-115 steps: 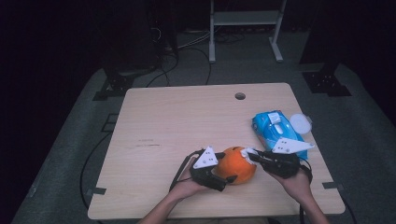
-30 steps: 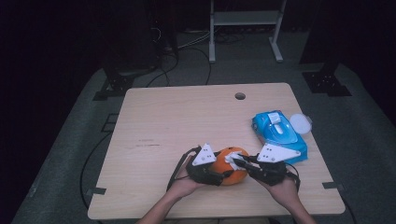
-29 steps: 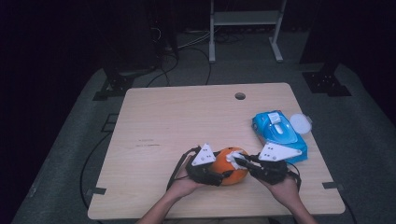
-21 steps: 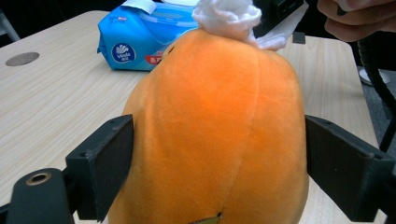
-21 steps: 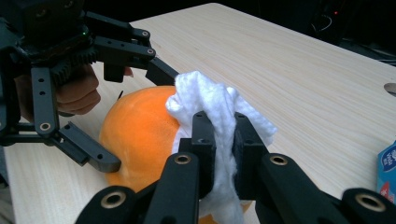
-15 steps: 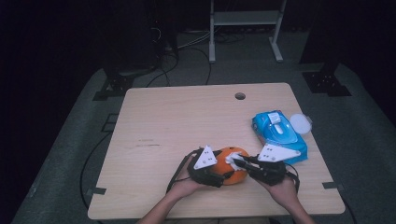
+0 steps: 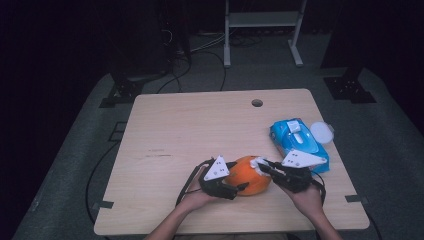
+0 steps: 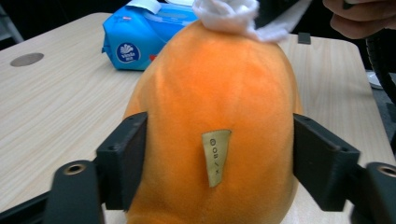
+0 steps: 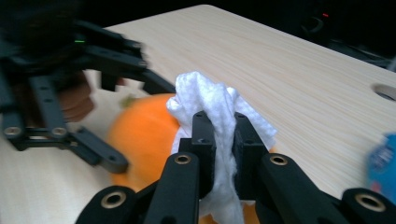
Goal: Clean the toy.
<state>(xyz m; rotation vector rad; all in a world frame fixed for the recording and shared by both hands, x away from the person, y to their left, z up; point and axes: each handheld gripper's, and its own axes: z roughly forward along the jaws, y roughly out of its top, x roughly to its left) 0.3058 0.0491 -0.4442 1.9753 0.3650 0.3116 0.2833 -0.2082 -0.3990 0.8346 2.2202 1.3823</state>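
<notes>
A light wooden table [image 7: 200,130] stands on a grey floor covering [image 7: 70,165]. Near the table's right edge lies a blue plastic pack of wet wipes [image 7: 298,143] with a white flap on top, its length running slantwise towards the front right corner. A small round white lid [image 7: 322,132] sits just beside the pack, closer to the right edge. A round cable hole [image 7: 257,103] is cut near the far edge. Beyond the table stand a white metal frame [image 7: 262,20] and two black stand bases [image 7: 125,90], with dark cables [image 7: 200,47] loose on the floor between them.
</notes>
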